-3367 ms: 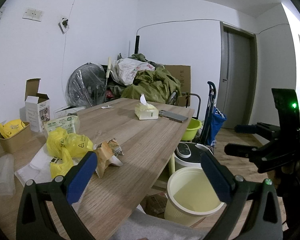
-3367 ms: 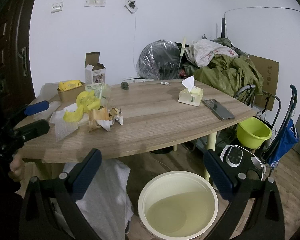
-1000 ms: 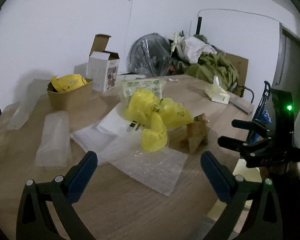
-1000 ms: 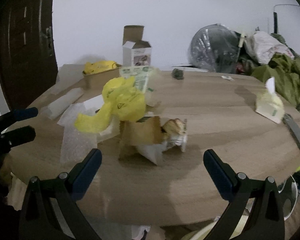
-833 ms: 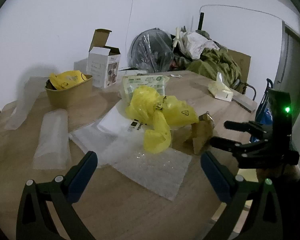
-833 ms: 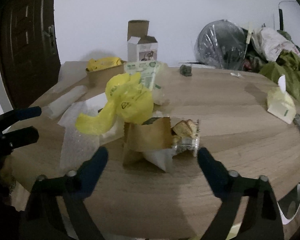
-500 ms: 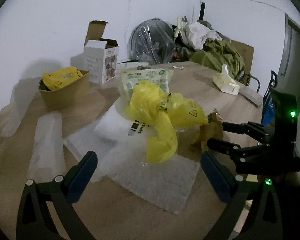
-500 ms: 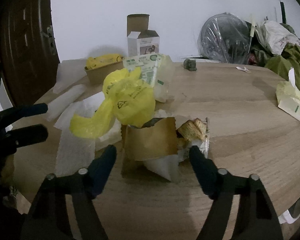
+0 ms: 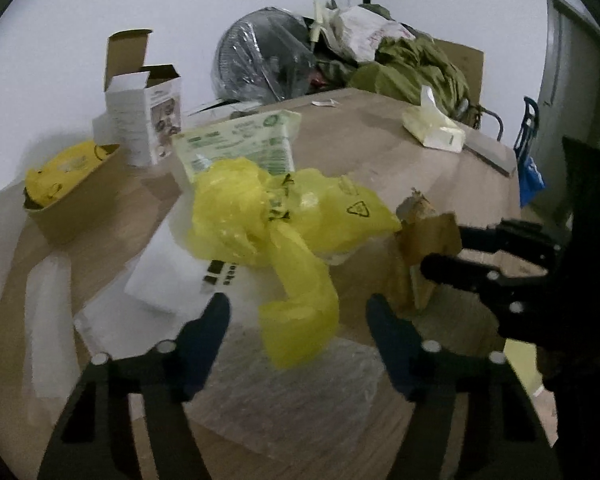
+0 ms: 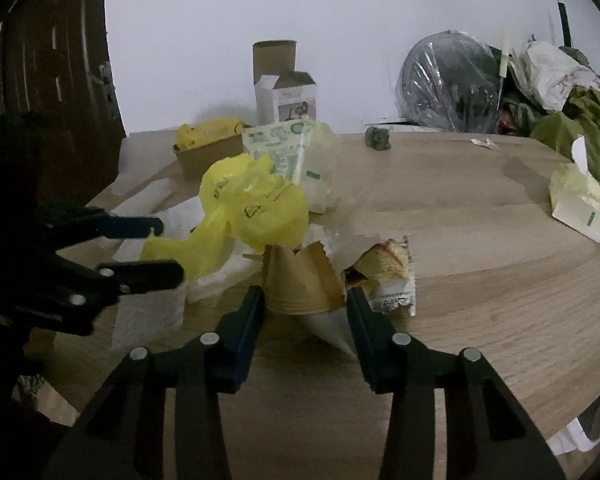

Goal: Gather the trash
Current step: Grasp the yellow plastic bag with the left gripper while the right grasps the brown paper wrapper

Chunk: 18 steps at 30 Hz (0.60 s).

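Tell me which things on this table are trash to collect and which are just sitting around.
Trash for the job:
- yellow plastic bag, between the left gripper jaws
- brown paper wrapper, between the right gripper jaws
- snack packet
- bubble wrap sheet

Probably just lying about:
- tissue pack
- open white carton
- wrapped fan
- small grey-green lump

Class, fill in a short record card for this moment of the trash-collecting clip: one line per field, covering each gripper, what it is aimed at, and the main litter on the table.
Left gripper: open, fingers either side of the hanging tail of the yellow plastic bag
Right gripper: open, fingers flanking the brown paper wrapper; contact cannot be told
Beside the wrapper: torn snack packet
Under the bag: white foam sheets
Further back: brown paper bowl, open white carton, tissue pack
Surface: wooden table
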{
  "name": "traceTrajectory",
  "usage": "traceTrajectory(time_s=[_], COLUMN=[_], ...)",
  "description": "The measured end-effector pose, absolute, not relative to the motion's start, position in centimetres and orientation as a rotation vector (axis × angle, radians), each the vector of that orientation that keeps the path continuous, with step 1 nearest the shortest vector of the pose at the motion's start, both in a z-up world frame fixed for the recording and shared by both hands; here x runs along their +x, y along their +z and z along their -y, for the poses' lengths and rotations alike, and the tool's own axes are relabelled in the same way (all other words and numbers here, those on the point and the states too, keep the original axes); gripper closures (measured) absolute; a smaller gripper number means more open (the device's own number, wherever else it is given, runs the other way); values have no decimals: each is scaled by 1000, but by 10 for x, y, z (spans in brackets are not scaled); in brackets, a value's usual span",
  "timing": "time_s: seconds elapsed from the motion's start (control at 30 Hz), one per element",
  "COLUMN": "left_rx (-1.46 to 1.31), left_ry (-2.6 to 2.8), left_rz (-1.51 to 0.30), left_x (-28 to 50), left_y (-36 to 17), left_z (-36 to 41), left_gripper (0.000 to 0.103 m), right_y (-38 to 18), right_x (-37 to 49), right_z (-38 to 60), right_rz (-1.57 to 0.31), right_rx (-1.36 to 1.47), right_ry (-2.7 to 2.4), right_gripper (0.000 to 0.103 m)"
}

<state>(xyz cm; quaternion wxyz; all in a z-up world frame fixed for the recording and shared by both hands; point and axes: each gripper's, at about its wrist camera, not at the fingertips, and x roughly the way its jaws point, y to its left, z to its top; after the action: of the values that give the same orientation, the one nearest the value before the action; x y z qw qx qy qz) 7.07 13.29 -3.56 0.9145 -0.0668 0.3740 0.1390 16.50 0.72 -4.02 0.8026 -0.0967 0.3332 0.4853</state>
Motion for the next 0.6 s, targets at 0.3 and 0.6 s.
traceTrajectory(time_s=[0.3, 0.6], left_rx=[-78, -18], left_ry=[279, 315], left_rz=[-779, -664], left_x=[80, 63], left_y=[-36, -8], left_z=[-118, -100], left_gripper=[87, 94], right_y=[-25, -10], right_x=[161, 149], right_z=[19, 44], right_rz=[-671, -604], right_rx=[-176, -159], right_ry=[1007, 976], right_gripper=[65, 75])
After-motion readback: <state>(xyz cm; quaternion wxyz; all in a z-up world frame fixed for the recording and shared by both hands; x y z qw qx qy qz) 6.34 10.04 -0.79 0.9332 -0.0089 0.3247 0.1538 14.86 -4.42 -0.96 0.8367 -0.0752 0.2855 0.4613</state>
